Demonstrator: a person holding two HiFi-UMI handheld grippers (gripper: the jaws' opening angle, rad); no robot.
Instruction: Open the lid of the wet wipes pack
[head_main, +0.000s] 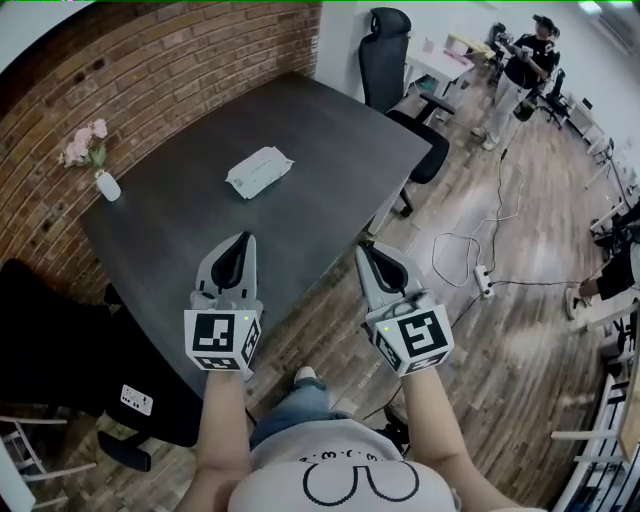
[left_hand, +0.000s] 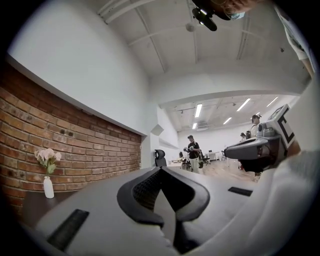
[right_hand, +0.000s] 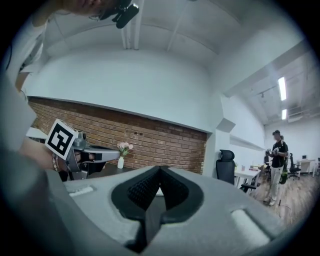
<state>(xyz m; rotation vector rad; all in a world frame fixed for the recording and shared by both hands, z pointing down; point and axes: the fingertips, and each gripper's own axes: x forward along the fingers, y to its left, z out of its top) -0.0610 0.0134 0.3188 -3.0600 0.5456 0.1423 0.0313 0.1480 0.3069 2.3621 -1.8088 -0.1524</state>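
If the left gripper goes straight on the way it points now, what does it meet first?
Likely the wipes pack: the shut left gripper points across the table toward it. Its height is unclear, so it may pass over the pack.

LEFT: grey plastic two-jaw left gripper (head_main: 241, 241) held level on a bare left forearm (head_main: 222, 425), pointing far, jaws pressed together, nothing between them | RIGHT: matching grey plastic two-jaw right gripper (head_main: 366, 249) alongside on a bare right forearm (head_main: 436, 425), level, jaws likewise closed and empty
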